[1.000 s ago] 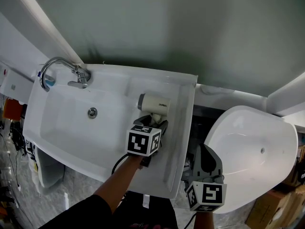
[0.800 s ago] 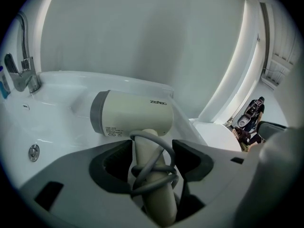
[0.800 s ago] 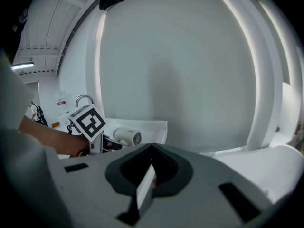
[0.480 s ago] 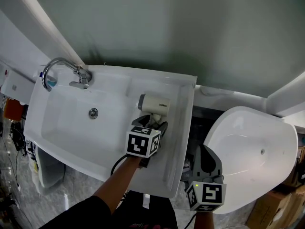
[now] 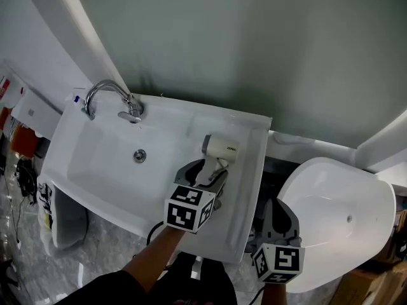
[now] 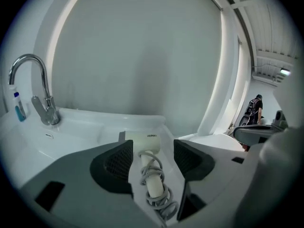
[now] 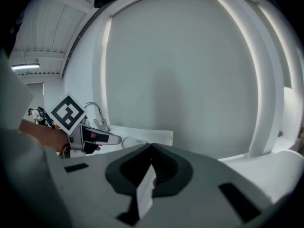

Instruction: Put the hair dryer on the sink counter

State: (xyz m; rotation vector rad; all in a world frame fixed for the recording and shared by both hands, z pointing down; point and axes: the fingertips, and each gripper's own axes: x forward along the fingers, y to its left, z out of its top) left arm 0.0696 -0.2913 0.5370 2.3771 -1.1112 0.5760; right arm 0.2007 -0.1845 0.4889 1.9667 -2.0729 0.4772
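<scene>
Pretty much done by the looks of it: the hair dryer (image 5: 219, 150) is seen lying flat on the white desk (image 5: 245, 170) just right of the basin (image 5: 108, 164), around the middle of the head view, with its cord bundled round the handle. The left tongs (image 5: 207, 175) are spread wide either side of that handle with no pad pressed on it, so it's judged released and only the pull-back is left. The right tongs (image 7: 151, 167) are pressed together with nothing pinched, parked low at the lower right of the head view.
</scene>
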